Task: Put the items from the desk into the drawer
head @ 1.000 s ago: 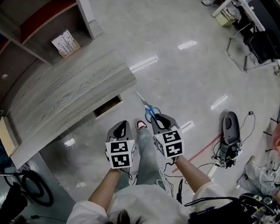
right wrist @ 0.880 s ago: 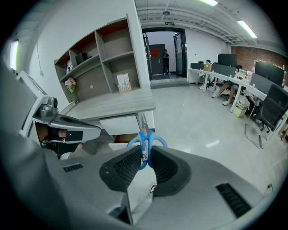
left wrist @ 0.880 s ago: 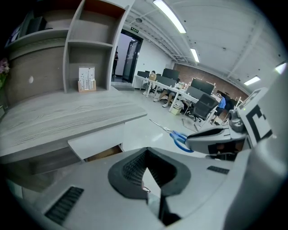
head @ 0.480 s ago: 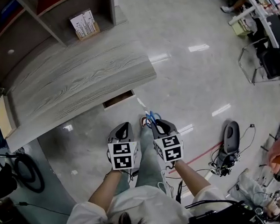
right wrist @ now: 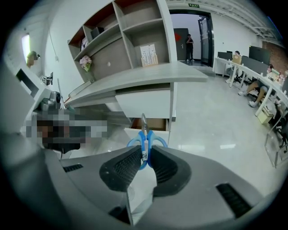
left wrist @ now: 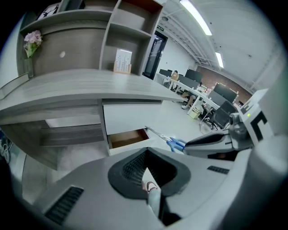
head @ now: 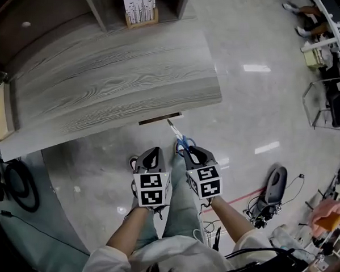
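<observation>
My right gripper (head: pixel 188 150) is shut on the blue handles of a pair of scissors (head: pixel 183 142), whose blades point forward at the desk. In the right gripper view the scissors (right wrist: pixel 145 140) stand upright between the pads, tip just before the open drawer (right wrist: pixel 151 124). That drawer (head: pixel 159 118) juts a little from under the grey wooden desk (head: pixel 110 79), and its brown inside (left wrist: pixel 128 138) looks empty. My left gripper (head: pixel 149 160) hangs beside the right one, shut with nothing in it. From the left gripper view the scissors (left wrist: pixel 173 143) show at the right.
Shelves rise behind the desk, with a white printed box (head: pixel 139 6) on the lowest one. A vase of flowers (left wrist: pixel 30 42) stands at the desk's left end. A black device with cables (head: pixel 272 185) lies on the shiny floor at right. Office chairs and desks stand far right.
The desk has swung from the upper left to straight ahead and come closer. Both grippers have kept their hold and pose; the scissors' tip now nearly reaches the drawer front.
</observation>
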Demonstrator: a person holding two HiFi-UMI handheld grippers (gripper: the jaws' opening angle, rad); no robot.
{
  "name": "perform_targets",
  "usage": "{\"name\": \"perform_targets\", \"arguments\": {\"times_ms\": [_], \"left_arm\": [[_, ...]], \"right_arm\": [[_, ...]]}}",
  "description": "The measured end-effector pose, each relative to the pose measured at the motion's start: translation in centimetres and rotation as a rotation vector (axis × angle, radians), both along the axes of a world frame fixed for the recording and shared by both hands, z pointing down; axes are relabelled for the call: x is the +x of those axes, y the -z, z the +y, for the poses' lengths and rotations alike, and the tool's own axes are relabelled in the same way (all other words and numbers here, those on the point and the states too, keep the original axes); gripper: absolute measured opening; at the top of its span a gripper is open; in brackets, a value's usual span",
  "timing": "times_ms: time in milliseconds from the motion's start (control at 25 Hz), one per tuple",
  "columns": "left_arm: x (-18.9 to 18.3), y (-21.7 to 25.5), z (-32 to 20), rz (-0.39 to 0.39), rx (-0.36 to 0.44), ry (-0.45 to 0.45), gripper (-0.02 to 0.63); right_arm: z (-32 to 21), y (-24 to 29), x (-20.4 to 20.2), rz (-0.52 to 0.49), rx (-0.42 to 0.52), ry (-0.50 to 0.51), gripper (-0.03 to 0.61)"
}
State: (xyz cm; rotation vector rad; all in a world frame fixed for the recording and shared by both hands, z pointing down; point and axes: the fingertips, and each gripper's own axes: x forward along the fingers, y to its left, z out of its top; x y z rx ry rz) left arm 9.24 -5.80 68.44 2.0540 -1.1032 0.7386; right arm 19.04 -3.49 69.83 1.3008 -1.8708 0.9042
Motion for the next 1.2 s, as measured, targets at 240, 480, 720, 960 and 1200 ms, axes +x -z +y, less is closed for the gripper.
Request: {"name": "perform_targets", "arguments": {"times_ms": [240,480,720,960,1200], "left_arm": [[-1.4,-3.4,-0.5,0.002,-0.026,0.066,-0.003],[-2.7,-7.0,-1.4,0.006,-0.029,0.111,-0.003],[-2.4,-8.7,-1.9,0.011,-0.038,0.166,-0.003],[-2.7,-10.0,-3.1,0.008,-0.027,0.211,-0.003],[-3.8,-11.3,-3.3,-0.008,-0.017,0.242,-0.003]], "right_arm": [[-0.8,-3.2,-0.6,0.001,-0.044,0.038,0.063],[-2.6,-6.1,-1.7,0.023,-0.054,0.095,0.064],[-4.5,-7.6,-2.6,0.026,-0.063,0.161,0.064],[-6.1,-9.0,-3.7,0.026,-0.077,0.217,0.063],[-6.7,-10.1,-4.7,0.025,-0.079,0.242,0.064]]}}
